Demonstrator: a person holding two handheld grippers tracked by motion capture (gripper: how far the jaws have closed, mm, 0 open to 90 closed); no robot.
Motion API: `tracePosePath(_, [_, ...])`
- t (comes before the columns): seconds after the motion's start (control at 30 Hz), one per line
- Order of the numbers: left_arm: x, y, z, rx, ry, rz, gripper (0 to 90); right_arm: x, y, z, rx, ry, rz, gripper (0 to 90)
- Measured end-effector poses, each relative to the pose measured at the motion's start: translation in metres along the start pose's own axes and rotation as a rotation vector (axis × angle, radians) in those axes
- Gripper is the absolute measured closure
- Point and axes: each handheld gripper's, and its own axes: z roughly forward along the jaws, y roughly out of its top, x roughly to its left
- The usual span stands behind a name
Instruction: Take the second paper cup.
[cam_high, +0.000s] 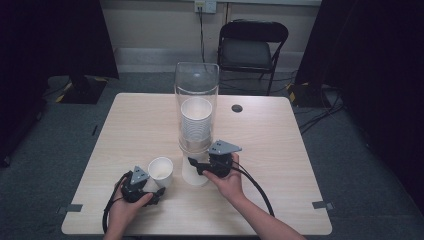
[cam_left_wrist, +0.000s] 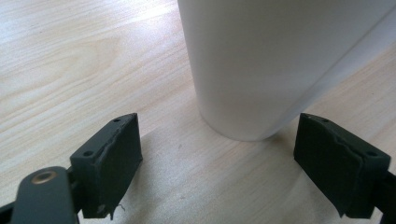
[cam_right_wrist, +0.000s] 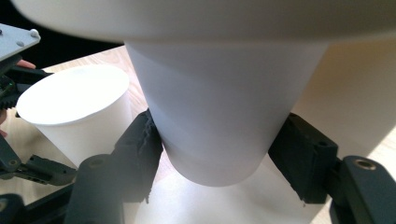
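A clear dispenser tube (cam_high: 196, 87) stands mid-table with a stack of white cups (cam_high: 196, 122) inside. My right gripper (cam_high: 196, 167) (cam_right_wrist: 217, 140) is under it, shut on the lowest white cup (cam_right_wrist: 224, 107), one jaw against each side. A second white cup (cam_high: 161, 171) (cam_left_wrist: 261, 60) (cam_right_wrist: 79, 112) stands upright on the table (cam_high: 270, 150) to the left. My left gripper (cam_high: 158, 192) (cam_left_wrist: 217, 154) is open, low on the table. That cup's base sits just beyond its fingertips.
A black grommet hole (cam_high: 237, 108) lies right of the tube. A black chair (cam_high: 252, 47) stands beyond the far edge. Tape marks (cam_high: 322, 204) sit near the front corners. Cables trail from both grippers toward the person's forearms.
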Motion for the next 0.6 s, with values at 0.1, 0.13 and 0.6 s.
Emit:
tracePosePath(0.1, [0.0,0.0,0.0,0.0,0.0,0.0,14.6,0.0,0.001,-0.001,0.003,-0.006,0.015,32.9])
tracePosePath(0.13, [0.0,0.0,0.0,0.0,0.0,0.0,14.6,0.0,0.002,-0.002,-0.002,-0.006,0.014,31.7])
tracePosePath(0.6, [0.0,0.0,0.0,0.0,0.0,-0.001,14.5,0.001,0.001,0.001,0.019,-0.016,-0.054,37.1])
